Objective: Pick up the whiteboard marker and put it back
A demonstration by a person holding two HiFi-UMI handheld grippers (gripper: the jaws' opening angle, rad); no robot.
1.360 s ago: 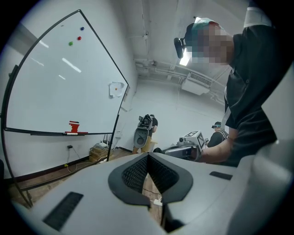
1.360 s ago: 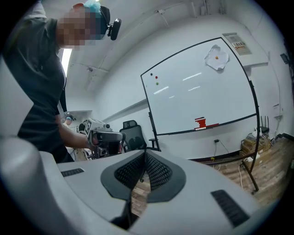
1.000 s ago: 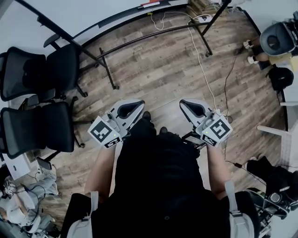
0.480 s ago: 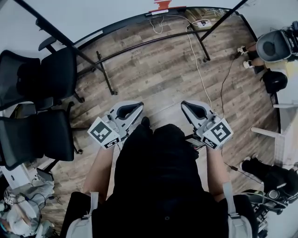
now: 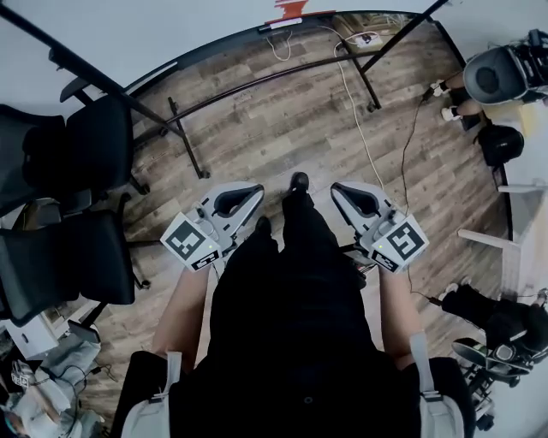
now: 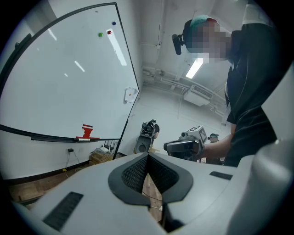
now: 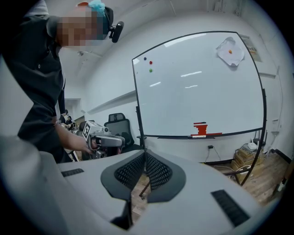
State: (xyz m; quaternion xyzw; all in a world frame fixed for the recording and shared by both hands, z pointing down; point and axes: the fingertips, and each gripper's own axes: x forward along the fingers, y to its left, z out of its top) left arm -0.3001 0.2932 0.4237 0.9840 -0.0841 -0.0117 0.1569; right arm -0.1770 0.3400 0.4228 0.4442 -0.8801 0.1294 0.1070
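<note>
on wood floor [image 5: 257, 128]: whiteboard [image 7: 197, 87] ahead, office chairs [image 5: 94, 150] left.

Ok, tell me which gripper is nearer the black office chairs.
Left. The left gripper sits just right of the black office chairs in the head view; the right gripper is farther off, beyond the person's legs.

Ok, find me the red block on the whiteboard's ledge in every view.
Head view: red block at the top edge, just right of centre.
Left gripper view: left of centre, standing on the ledge.
Right gripper view: right of centre, standing on the ledge.
Shared landmark: the dark whiteboard ledge that runs under the block in all three views.
</note>
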